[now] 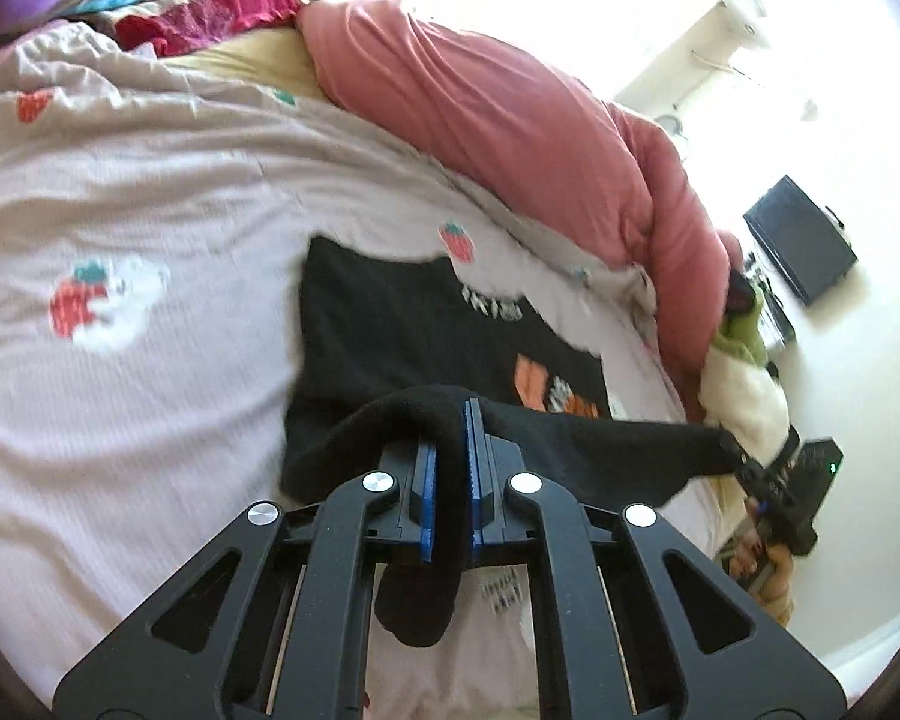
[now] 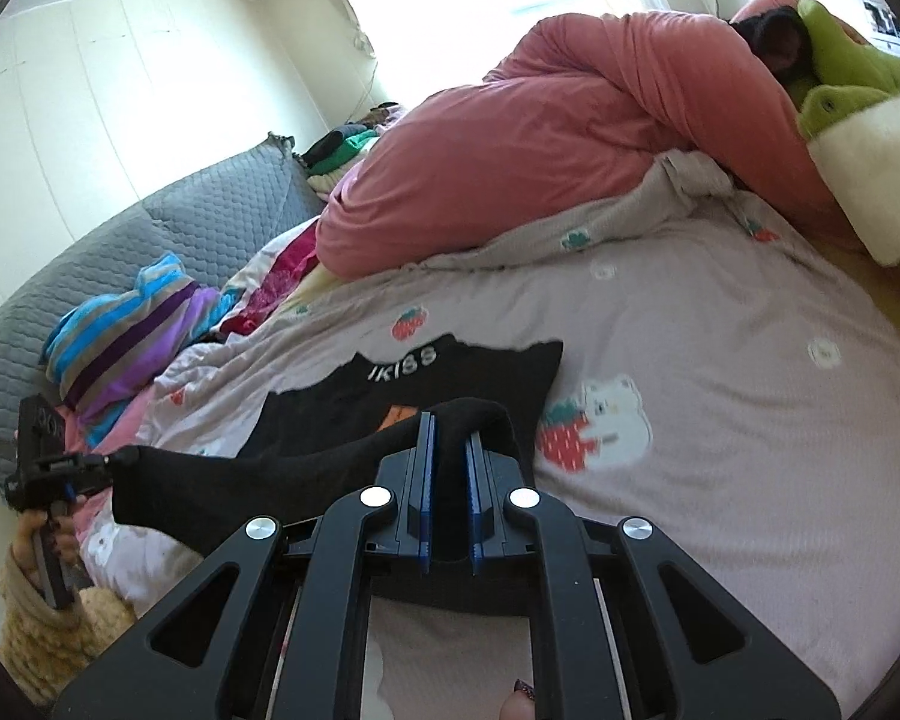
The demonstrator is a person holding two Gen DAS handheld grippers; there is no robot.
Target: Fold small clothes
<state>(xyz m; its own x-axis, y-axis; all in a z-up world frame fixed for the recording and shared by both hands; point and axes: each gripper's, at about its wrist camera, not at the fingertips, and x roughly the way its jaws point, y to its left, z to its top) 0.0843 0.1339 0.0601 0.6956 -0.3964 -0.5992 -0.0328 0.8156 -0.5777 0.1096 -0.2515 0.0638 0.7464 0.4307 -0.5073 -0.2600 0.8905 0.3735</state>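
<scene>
A small black garment [image 1: 384, 330] with white lettering and an orange print lies on the strawberry-print bedsheet [image 1: 150, 192]. Its near edge is lifted off the bed. My left gripper [image 1: 450, 420] is shut on one corner of that edge. My right gripper [image 2: 450, 438] is shut on the other corner; the black garment [image 2: 420, 384] stretches between them. The right gripper also shows at the right of the left wrist view [image 1: 774, 474], and the left gripper at the left of the right wrist view [image 2: 60, 468].
A pink duvet [image 1: 510, 120] is bunched along the far side of the bed. Striped and red clothes [image 2: 126, 324] are heaped by a grey quilted headboard [image 2: 150, 228]. A green and white plush toy [image 2: 858, 114] lies at the bed's far end.
</scene>
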